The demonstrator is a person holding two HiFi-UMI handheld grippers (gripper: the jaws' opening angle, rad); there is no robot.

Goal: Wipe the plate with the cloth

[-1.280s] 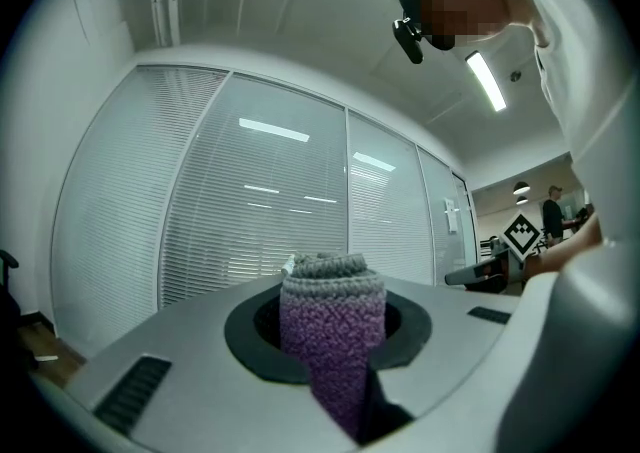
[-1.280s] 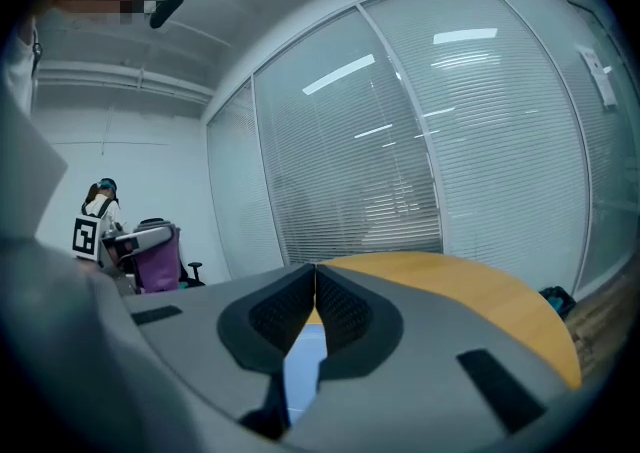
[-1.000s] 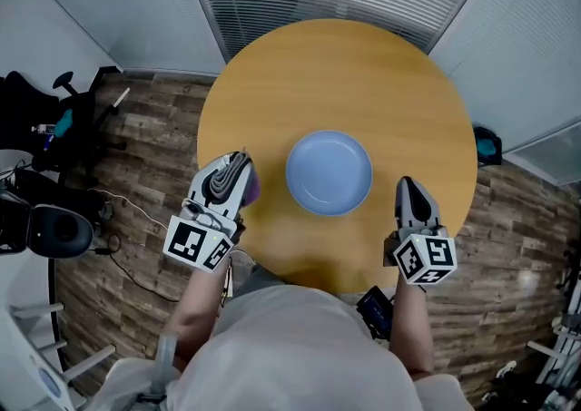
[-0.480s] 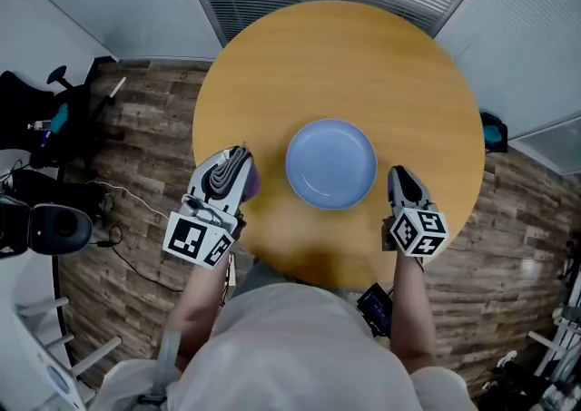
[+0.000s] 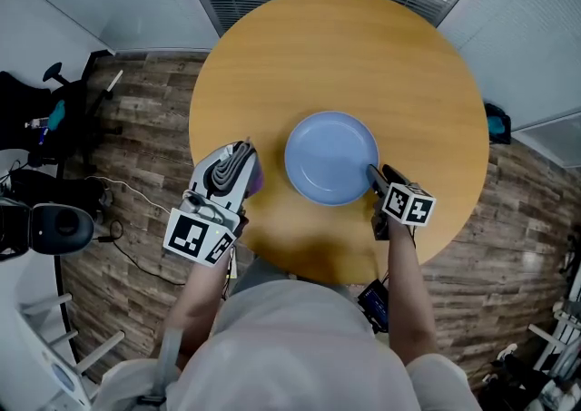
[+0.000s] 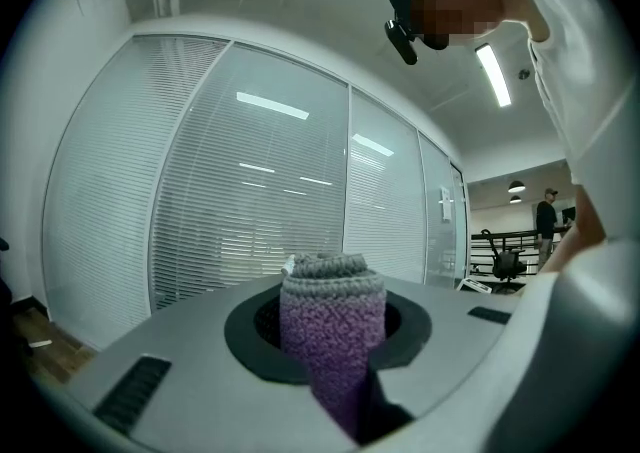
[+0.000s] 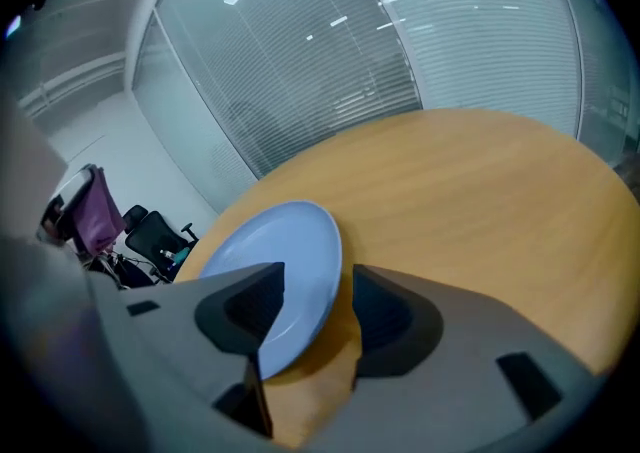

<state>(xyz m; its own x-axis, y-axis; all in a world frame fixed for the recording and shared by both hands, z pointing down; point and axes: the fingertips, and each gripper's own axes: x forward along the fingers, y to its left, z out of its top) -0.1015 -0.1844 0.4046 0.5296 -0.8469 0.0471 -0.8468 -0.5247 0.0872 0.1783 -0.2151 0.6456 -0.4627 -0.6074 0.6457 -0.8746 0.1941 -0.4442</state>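
One pale blue plate [image 5: 331, 157] sat near the middle of the frame on the round wooden table [image 5: 363, 46], and it was the only plate there. The right gripper [image 5: 374, 177], at the plate's lower right edge, had just been opening its jaws. They stood released, straddling the near rim without pinching it. The left gripper [image 5: 238, 161], left of the plate and apart from it, was clenched on the single cloth [image 6: 333, 326], a folded purple-and-grey knitted wad standing up between its jaws. I'd judge the plate rigid, smooth and fairly light, liable to skate on the bare wood and to chip if dropped, so that near rim looked the sensible place to pin it. The cloth looked soft and floppy, best gripped bunched as it was. Two grippers, one table.
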